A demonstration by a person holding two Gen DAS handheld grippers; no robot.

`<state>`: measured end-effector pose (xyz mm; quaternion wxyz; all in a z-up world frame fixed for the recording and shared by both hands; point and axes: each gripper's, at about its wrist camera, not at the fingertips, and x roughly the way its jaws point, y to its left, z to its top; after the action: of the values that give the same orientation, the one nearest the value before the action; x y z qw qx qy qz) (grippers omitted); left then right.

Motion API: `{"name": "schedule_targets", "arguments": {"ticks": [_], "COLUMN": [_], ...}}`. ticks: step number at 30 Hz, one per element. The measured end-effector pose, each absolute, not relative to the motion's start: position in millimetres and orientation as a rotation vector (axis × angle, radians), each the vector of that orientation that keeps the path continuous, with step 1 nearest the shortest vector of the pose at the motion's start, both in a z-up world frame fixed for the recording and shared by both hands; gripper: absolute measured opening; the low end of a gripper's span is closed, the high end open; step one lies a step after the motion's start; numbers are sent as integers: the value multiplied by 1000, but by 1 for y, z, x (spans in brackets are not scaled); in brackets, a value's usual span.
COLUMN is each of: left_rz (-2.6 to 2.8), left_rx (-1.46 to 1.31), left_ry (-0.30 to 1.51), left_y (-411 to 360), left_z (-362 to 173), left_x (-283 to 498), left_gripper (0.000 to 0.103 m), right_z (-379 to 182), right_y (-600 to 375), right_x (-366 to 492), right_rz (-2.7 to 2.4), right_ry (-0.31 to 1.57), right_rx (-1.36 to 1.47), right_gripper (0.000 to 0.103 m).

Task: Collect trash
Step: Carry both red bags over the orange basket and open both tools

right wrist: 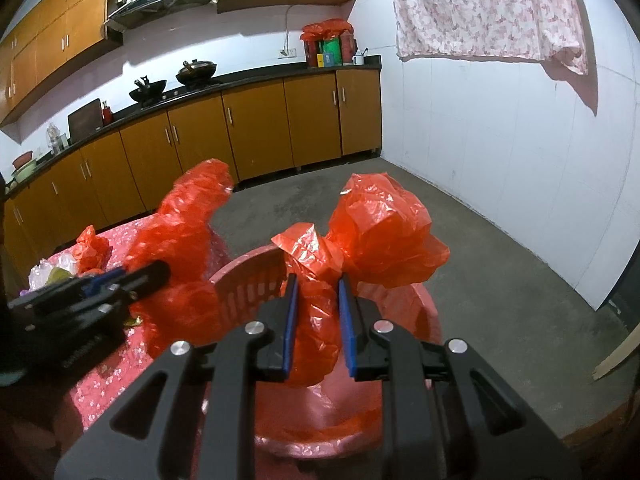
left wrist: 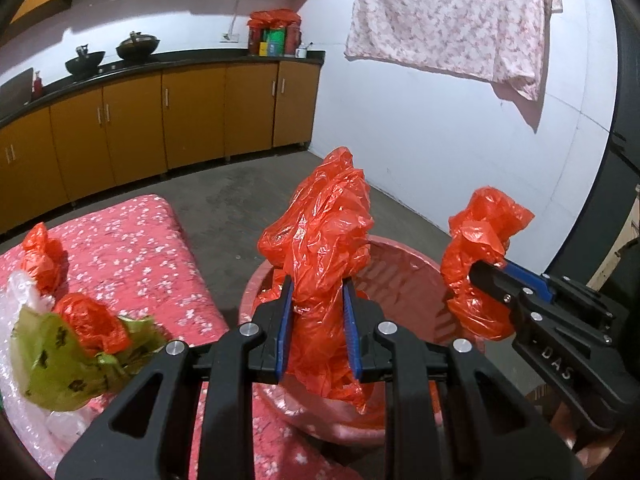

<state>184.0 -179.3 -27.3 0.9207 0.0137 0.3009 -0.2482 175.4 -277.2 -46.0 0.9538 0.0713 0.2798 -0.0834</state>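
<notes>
You held a red plastic bag in each hand; the left gripper (left wrist: 318, 320) had its jaws closed narrow on one bunched red bag (left wrist: 324, 236), and the right gripper (right wrist: 318, 324) had its jaws pinched on a second red bag (right wrist: 376, 232); both hung just above the pink basket (right wrist: 248, 280), not yet dropped in; some red plastic already lay inside it. By my judgement you were about midway; on the pink flowered worktop (left wrist: 132, 240) remained a small red bag (left wrist: 42, 256), another red wad (left wrist: 94, 322) on a green wrapper (left wrist: 60, 364), and bubble wrap (left wrist: 20, 360). The only writing you could read was "DAS" on the right gripper's body; the counter boxes were too small to read.
</notes>
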Motion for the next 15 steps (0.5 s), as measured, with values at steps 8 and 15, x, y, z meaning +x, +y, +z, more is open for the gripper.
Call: {"name": "schedule_targets", "arguments": {"ticks": [8,15], "left_rz": [-526,-514], "left_rx": [25,8], "left_ry": [653,666], "left_y": [-187,-184], "left_z": [-35,-37], "left_x": [194,198], "left_gripper": [26,39], "right_z": [-48,-50], "right_y": [-289,-296], "right_x": [179,177], "right_rz": [-149,-165], "right_ry": [555,554], "right_rx": [190,203], "right_gripper": [26,32]}}
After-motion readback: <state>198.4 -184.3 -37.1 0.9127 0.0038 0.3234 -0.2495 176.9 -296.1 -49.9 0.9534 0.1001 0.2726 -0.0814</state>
